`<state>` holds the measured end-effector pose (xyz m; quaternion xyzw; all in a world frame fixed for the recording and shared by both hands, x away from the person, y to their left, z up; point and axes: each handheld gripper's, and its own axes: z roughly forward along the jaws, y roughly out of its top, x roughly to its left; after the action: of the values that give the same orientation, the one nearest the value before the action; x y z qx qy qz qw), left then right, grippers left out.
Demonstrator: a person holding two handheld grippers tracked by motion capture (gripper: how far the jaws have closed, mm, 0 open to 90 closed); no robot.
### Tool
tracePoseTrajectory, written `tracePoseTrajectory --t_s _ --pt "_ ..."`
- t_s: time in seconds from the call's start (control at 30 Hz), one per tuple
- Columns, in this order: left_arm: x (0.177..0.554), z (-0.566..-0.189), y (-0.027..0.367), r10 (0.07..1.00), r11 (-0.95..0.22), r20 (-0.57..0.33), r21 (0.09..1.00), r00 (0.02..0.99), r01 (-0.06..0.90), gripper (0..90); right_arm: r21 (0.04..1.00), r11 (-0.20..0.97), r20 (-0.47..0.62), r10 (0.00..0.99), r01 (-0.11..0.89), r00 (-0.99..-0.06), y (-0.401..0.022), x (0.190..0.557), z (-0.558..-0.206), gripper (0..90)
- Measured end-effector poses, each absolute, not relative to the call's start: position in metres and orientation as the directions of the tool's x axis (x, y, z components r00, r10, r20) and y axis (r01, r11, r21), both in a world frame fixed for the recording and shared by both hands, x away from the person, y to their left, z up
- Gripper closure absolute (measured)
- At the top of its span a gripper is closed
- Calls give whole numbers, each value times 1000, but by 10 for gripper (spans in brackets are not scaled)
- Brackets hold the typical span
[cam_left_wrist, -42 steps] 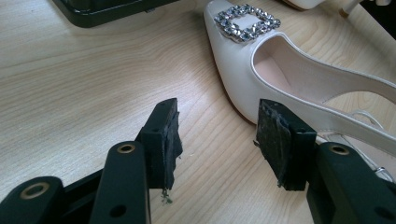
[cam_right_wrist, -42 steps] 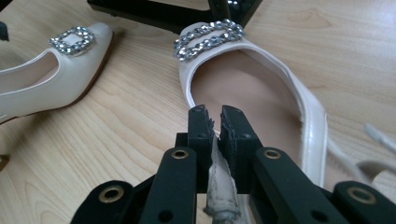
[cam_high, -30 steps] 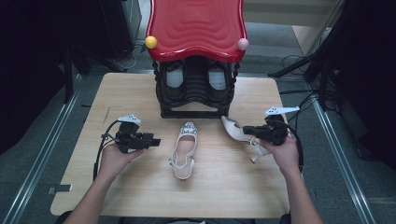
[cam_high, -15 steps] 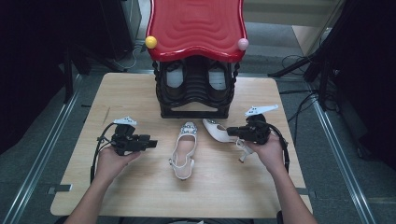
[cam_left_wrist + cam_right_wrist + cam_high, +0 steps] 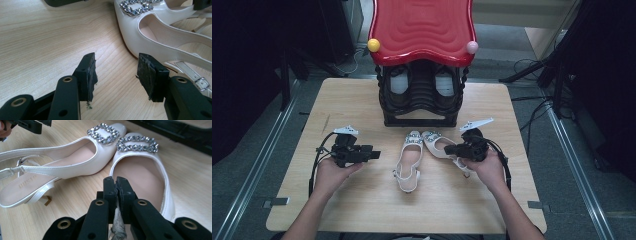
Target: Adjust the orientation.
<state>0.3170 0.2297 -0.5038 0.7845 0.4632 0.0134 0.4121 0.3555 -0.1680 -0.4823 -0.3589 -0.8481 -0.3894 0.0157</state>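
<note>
Two white slingback shoes with rhinestone buckles lie toe to toe in front of the rack. The left shoe [image 5: 408, 161] [image 5: 62, 165] [image 5: 160, 37] rests flat on the table. My right gripper [image 5: 458, 149] [image 5: 116, 182] is shut on the rear rim of the right shoe [image 5: 437, 144] [image 5: 140, 170], a strip of white material pinched between its pads. Whether that shoe touches the wood I cannot tell. My left gripper [image 5: 374, 155] [image 5: 116, 67] is open, low over bare wood just left of the left shoe, nothing between its pads.
A black shoe rack [image 5: 422, 97] with a red wavy top [image 5: 422, 27] stands at the back centre of the wooden table [image 5: 362, 210]. It holds a pair of pale shoes [image 5: 398, 82]. Its base [image 5: 62, 2] lies close behind the shoes. Cables trail from both grippers.
My right gripper has carried the right shoe leftward and slightly down, bringing its toe beside the left shoe's toe. The left hand has stayed put.
</note>
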Motion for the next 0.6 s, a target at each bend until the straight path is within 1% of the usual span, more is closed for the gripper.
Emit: tracePoseTrajectory --t_s 0.23,0.27,0.3,0.33,0.37,0.4,0.5,0.6 --pt "317 -504 226 732 -238 -360 660 579 712 496 653 463 280 587 599 -760 -147 350 -490 862" --pt "317 -504 226 730 -240 -360 662 582 710 496 667 460 269 585 586 -765 -147 349 -488 840" --pt "317 -504 226 730 -240 -360 662 582 710 496 667 460 269 585 586 -765 -147 349 -488 840" --pt "317 -504 225 729 -241 -358 663 583 709 496 676 451 277 578 583 -768 -149 348 -485 808" --pt "318 -504 225 728 -243 -358 663 584 709 496 689 431 294 569 583 -768 -152 348 -483 798" --pt "318 -504 224 728 -241 -360 662 583 710 496 699 412 306 567 585 -765 -155 347 -479 804" --pt "319 -503 220 724 -246 -358 664 589 706 497 732 376 279 595 568 -754 -171 345 -467 884" --pt "320 -504 218 719 -255 -356 663 596 704 501 735 359 280 612 575 -740 -181 347 -467 900"
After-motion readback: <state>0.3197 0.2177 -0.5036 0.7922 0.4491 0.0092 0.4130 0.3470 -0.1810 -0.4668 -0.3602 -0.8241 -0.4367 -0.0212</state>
